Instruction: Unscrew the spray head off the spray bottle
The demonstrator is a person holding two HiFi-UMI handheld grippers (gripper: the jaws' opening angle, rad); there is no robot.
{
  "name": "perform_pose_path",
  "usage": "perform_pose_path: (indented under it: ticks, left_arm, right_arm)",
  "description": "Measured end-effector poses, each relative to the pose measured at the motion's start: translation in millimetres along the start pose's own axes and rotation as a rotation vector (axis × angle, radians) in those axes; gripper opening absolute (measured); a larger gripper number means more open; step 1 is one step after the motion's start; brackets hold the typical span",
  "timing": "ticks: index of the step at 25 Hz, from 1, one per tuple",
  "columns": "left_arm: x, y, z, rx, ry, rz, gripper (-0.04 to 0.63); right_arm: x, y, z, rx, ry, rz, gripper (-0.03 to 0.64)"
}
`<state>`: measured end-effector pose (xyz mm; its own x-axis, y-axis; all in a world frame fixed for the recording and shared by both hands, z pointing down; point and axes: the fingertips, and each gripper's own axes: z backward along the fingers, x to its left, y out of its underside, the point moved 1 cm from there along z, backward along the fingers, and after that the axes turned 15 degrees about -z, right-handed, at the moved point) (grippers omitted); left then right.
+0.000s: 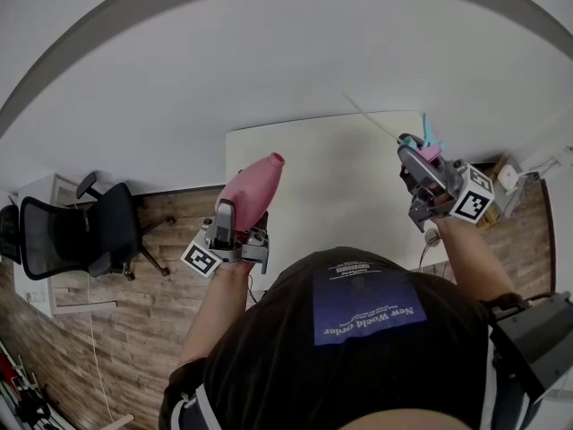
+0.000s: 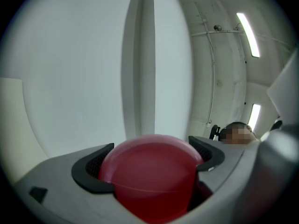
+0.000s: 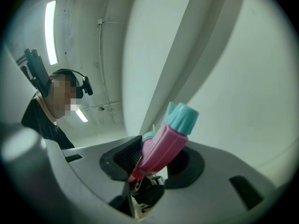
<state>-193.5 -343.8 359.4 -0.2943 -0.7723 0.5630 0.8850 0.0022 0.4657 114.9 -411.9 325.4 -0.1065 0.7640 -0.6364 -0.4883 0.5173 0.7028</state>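
Left gripper (image 2: 147, 157) clenched round the body of a pink spray bottle (image 1: 256, 183), its bare neck pointing away from the person. Right gripper (image 3: 152, 160) clamped on the pink spray head (image 3: 171, 133) with teal nozzle, off the bottle and well apart from it, thin dip tube (image 1: 372, 120) trailing. Below, a white table (image 1: 331, 200). Beside it, wood floor (image 1: 98, 330) and a black office chair (image 1: 81, 233).

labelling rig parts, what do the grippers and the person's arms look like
Both the left gripper and right gripper are grey, with black ribbed fingers and a white cube of black square markers. Forearms are bare; the shirt is black with a blue patch.
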Motion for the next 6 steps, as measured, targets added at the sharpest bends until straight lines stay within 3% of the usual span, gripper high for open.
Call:
perform_pose_path:
  ticks: [6]
  left_arm:
    - [-0.6, -0.9, 1.5, 0.003, 0.006, -0.001, 0.514]
  right_arm:
    - [0.7, -0.4, -0.2, -0.004, 0.003, 0.006, 0.135]
